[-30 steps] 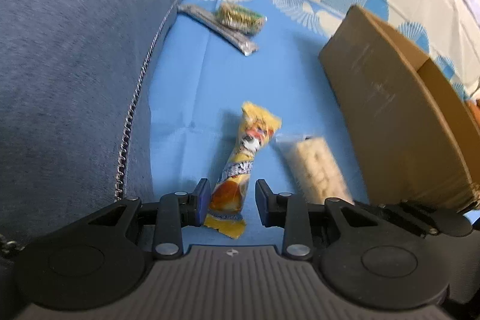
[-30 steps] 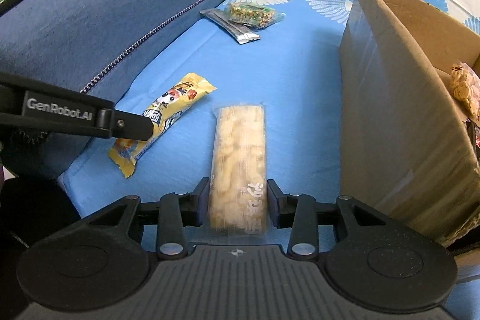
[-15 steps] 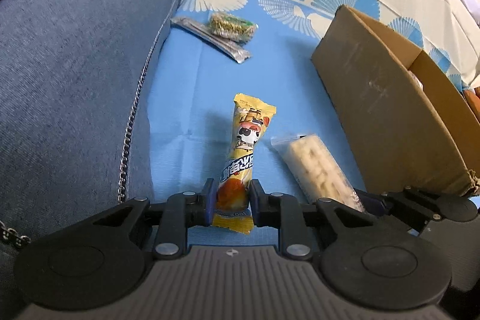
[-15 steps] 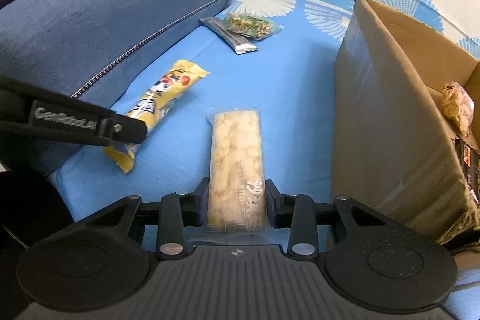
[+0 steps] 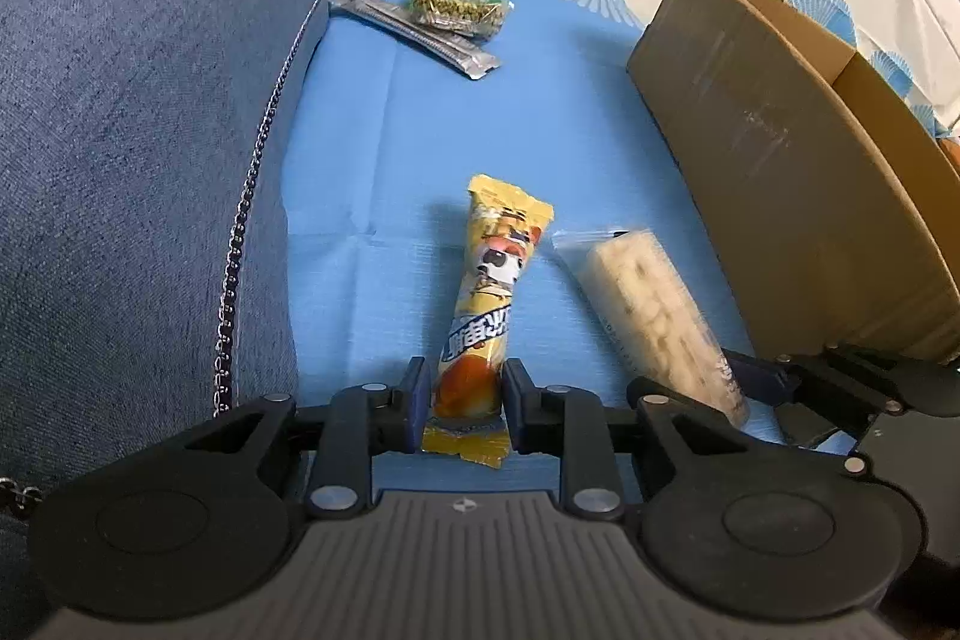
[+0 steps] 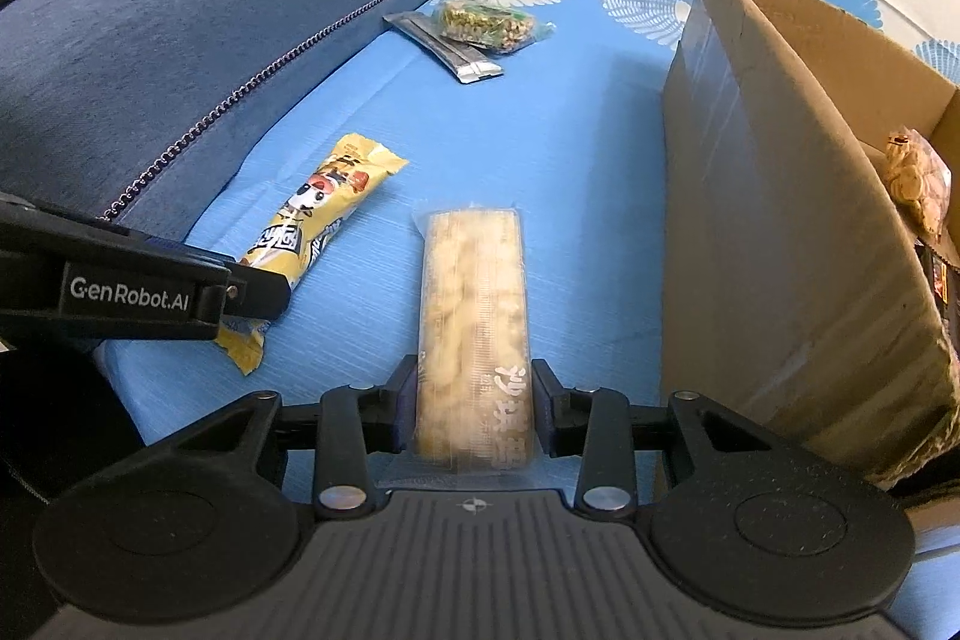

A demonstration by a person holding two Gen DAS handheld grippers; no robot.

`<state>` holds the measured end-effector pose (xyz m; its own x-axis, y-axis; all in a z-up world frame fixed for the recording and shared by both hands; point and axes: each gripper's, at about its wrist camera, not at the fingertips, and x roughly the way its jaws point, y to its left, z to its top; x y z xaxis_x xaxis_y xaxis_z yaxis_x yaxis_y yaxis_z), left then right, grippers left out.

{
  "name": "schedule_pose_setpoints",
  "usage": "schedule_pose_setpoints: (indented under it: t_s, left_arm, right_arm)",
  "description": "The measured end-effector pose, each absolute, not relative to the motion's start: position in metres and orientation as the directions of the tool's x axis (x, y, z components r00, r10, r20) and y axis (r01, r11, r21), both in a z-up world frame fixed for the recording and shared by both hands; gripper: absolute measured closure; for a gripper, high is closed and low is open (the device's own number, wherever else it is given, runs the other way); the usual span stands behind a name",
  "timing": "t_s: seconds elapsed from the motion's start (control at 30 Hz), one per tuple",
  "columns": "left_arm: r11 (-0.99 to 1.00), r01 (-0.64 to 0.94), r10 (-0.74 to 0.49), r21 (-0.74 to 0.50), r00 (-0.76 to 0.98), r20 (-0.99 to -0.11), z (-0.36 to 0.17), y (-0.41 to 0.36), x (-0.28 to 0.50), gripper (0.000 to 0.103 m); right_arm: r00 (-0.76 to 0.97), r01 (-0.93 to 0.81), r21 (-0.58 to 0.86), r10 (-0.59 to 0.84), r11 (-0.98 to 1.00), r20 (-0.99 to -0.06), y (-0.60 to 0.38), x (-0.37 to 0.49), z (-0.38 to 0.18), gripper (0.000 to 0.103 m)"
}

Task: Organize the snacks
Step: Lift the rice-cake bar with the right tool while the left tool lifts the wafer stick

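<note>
Two grips: left gripper (image 5: pixel 462 397) jaws clamp yellow snack (image 5: pixel 480 334); right gripper (image 6: pixel 474 409) jaws apparently clamp rice-cracker pack (image 6: pixel 474 316).

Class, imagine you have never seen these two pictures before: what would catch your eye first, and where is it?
Probably the yellow snack packet lying on the blue cloth, its near end between the left gripper fingers. Beside it, a clear pack of pale puffed snacks lies with its near end in the right gripper. To the right stands an open cardboard box.
</note>
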<state>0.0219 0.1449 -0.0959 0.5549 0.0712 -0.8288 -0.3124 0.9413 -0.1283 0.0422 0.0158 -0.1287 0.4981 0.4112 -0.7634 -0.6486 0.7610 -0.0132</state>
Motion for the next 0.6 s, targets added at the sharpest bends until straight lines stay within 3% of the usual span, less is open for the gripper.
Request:
schedule_pose_setpoints:
  t_s: [0.6]
  left_arm:
    - [0.933,-0.337,0.081,-0.128,0.544,-0.835,-0.0973,0.1462,0.0243,0.074]
  right_arm:
    - [0.489,-0.64,0.009,0.416,0.769,-0.766,0.0137,0.0451,-0.1307,0.061]
